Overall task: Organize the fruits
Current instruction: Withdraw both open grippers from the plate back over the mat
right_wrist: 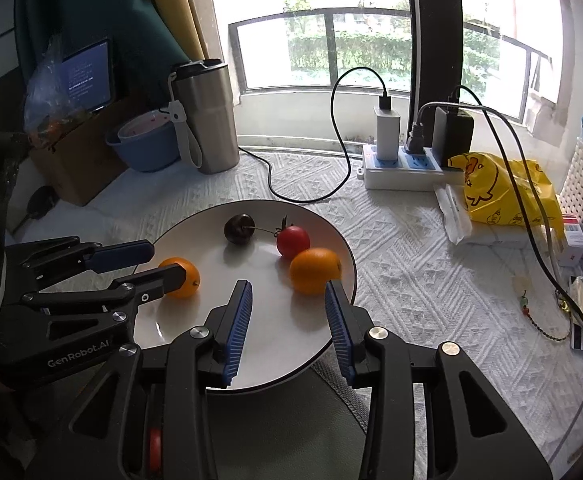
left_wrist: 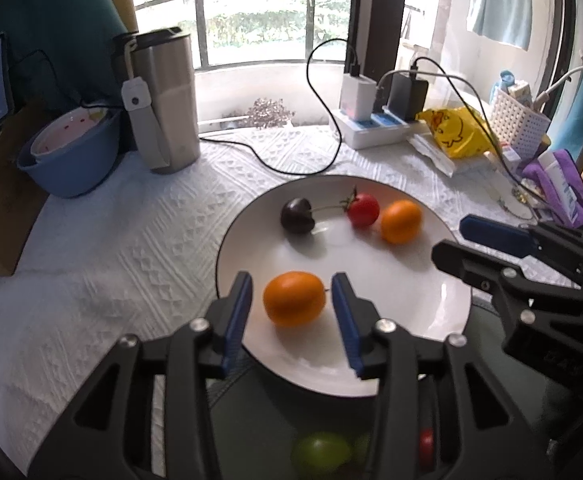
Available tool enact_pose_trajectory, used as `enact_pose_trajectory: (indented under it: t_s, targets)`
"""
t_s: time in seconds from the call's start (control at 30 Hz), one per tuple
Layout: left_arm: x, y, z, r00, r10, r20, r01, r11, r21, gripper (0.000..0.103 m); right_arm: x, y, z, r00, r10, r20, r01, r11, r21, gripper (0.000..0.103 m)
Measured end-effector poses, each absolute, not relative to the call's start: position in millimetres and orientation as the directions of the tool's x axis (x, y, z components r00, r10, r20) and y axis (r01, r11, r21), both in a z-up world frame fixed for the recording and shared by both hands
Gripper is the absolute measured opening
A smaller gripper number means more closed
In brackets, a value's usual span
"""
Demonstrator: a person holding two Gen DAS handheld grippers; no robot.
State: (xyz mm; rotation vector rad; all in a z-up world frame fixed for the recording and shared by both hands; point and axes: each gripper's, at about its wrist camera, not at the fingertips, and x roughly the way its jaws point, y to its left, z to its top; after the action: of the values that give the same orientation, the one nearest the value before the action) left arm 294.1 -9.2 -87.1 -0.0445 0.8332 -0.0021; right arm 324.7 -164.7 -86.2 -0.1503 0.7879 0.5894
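You're shooting against a bright, blown-out far window (right_wrist: 371,40); near objects sit dim, soft shadows fall toward you, edges bend, and nearest parts blur.

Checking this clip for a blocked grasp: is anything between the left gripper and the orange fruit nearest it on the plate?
Nothing visible. The left gripper is open, its fingers either side of the near orange fruit on the white plate, gaps showing both sides.
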Motion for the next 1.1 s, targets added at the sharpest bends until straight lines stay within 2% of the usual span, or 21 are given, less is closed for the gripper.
enact_pose_trajectory:
  t_s: [0.37,0.43,0.5,1.1]
  targets:
    - [274,-9,-66,0.711,-0.038,-0.702,-0.019,0.997,-0.073,0.050,312,-169,-69,0.577,0.446,-0.684,-0.546,0.834,0.083,0.040]
    - [269,-7,-63,0.720,-0.042,-0.692,-0.022,0.996,-0.082,0.062,308,-170,-66,0.583,0.444,-0.680,-0.543,0.836,0.080,0.040]
    - [264,-6,-61,0.725,-0.049,-0.687,-0.021,0.995,-0.093,0.069,304,-173,-64,0.589,0.442,-0.677,-0.539,0.838,0.079,0.040]
    - [199,-18,-57,0.749,-0.135,-0.649,0.066,0.989,-0.128,0.070,242,-196,-68,0.589,0.401,-0.702,-0.495,0.865,0.079,0.040]
